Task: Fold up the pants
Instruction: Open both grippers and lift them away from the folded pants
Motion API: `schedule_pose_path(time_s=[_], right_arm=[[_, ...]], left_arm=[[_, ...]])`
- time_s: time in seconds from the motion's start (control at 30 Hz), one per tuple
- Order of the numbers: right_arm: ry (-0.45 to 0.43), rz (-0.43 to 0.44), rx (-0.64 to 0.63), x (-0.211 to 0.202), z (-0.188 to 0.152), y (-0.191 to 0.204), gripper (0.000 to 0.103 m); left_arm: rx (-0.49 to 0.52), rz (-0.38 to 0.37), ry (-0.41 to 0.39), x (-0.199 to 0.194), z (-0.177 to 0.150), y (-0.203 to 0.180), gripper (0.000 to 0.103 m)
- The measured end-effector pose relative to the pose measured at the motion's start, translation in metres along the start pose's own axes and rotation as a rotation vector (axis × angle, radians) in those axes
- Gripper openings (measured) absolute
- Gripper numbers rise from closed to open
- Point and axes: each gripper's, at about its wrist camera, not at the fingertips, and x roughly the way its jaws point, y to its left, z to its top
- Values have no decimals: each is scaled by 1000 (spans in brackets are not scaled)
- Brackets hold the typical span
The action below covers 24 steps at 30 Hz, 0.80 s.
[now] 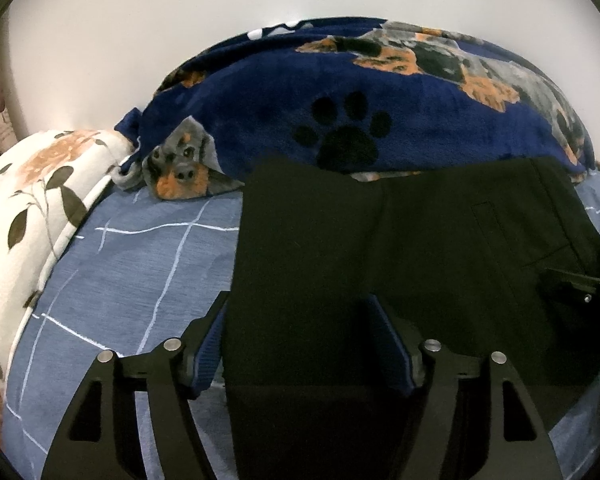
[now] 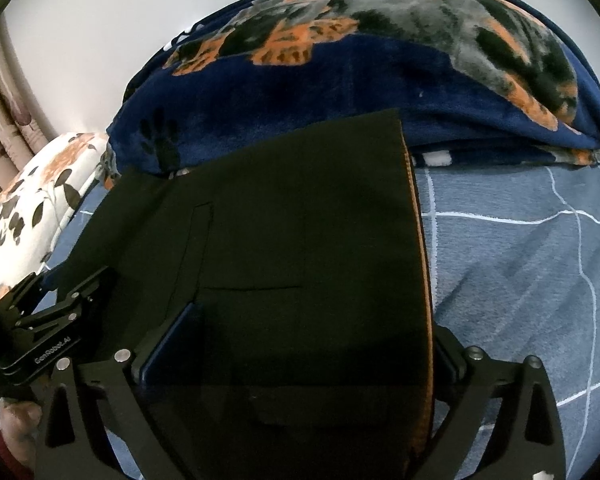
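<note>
Pants (image 1: 400,248): black woven cloth, matt, smooth, with stitched seams. Bedsheet (image 1: 140,264): blue cloth, matt, fine streaked weave, white lines. Blanket (image 1: 284,92): navy fleece, plush and fuzzy. Pillow (image 1: 32,200): floral printed cloth, smooth. Left gripper (image 1: 300,336): matt black frame, shiny metal pins, ribbed blue pads (image 1: 388,344).

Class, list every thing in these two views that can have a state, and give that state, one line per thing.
black pants: folded, lying flat on the bed.
left gripper: jaws open, straddling the pants' near edge.
right gripper: jaws wide open around the pants.
dog-print blanket: bunched in a heap behind the pants.
floral pillow: lying at the bed's left.
checked bedsheet: spread flat.
</note>
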Motion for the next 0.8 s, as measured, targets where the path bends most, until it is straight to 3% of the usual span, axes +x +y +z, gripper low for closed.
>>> schedule_pose_path(time_s=[0.07, 0.2, 0.37, 0.57, 0.8], right_arm=[[-48, -51, 15, -18, -4, -4, 100], [-137, -65, 9, -64, -15, -4, 100], [-205, -44, -39, -123, -40, 5, 100], [-244, -8, -46, -171, -58, 20, 100], [-298, 21, -63, -219, -64, 43, 102]], left_arm=[[14, 40, -33, -8, 0, 4, 71], [21, 103, -94, -33, -4, 7, 92], [19, 182, -152, -76, -5, 11, 101], [-11, 142, -220, -139, -3, 13, 103], [-17, 133, -382, -234, 3, 0, 103]])
